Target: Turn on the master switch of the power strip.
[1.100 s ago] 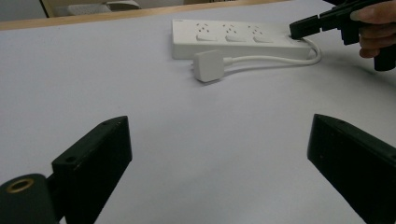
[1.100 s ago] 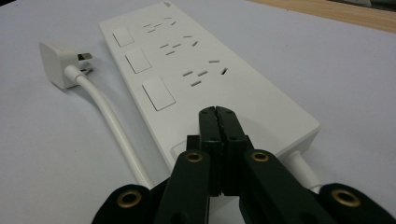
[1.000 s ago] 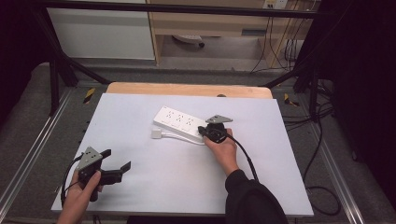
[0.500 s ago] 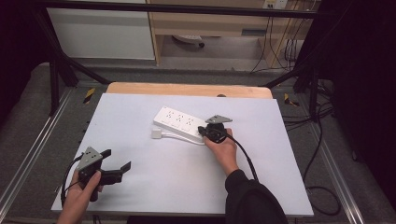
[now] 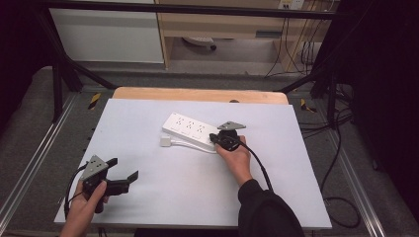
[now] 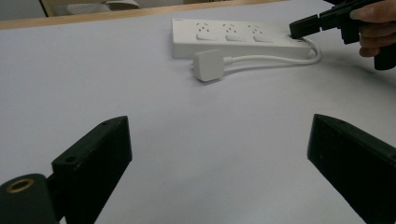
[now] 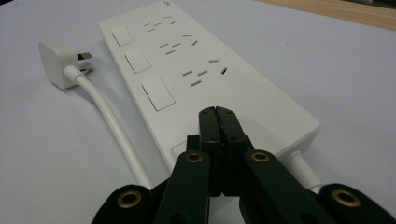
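Pressed together, the right gripper (image 7: 218,112) has its two black jaws meeting with nothing between them, their tips over the near end of the white power strip (image 7: 196,70), at the lower centre of the right gripper view. Whether the tips actually touch the strip's top I cannot tell. In the high view that gripper (image 5: 217,138) sits just right of centre, held by the right hand (image 5: 236,157) at the strip's (image 5: 190,129) right end.

Three sockets, each with a rocker switch beside it, run along the strip's face (the switches lie on the side nearer its cable). The white cable (image 7: 114,123) leaves the near end and runs back alongside the strip to a white plug (image 7: 58,63) lying on the table (image 5: 276,163) at the upper left of the right gripper view.

Lower left in the high view, the left gripper (image 5: 123,170) is held by the left hand (image 5: 85,207), well apart from the strip. Its jaws stand spread wide over bare tabletop.
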Tool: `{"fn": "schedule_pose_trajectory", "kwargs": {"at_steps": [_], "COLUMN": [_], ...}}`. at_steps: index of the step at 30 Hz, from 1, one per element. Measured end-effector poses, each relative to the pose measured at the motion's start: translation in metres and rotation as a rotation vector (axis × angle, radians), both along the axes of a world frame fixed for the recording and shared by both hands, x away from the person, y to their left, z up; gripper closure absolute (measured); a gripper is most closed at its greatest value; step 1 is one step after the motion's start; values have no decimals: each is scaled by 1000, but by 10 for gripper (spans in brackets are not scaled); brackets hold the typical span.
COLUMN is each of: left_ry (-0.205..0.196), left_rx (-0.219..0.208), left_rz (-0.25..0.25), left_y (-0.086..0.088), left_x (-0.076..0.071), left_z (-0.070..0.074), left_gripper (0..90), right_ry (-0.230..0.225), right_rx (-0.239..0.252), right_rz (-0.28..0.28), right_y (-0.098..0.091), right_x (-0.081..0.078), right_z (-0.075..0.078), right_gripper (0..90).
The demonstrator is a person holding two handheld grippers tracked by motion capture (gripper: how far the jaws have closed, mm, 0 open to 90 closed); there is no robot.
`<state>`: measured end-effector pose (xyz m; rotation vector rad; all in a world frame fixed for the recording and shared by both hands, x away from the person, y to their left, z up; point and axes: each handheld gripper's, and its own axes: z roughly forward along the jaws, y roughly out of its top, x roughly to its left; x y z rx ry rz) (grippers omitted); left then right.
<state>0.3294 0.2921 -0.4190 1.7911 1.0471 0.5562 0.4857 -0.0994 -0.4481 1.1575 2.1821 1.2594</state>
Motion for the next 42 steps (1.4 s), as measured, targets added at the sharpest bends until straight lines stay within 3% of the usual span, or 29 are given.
{"fn": "schedule_pose_trajectory", "kwargs": {"at_steps": [42], "left_ry": [-2], "left_rx": [0], "left_rz": [1], "left_y": [1], "left_x": [0], "left_z": [0], "left_gripper": [64], "right_ry": [2], "right_rx": [17], "right_rz": [-15], "right_y": [0], "right_x": [-1], "right_z": [2], "right_gripper": [900]}}
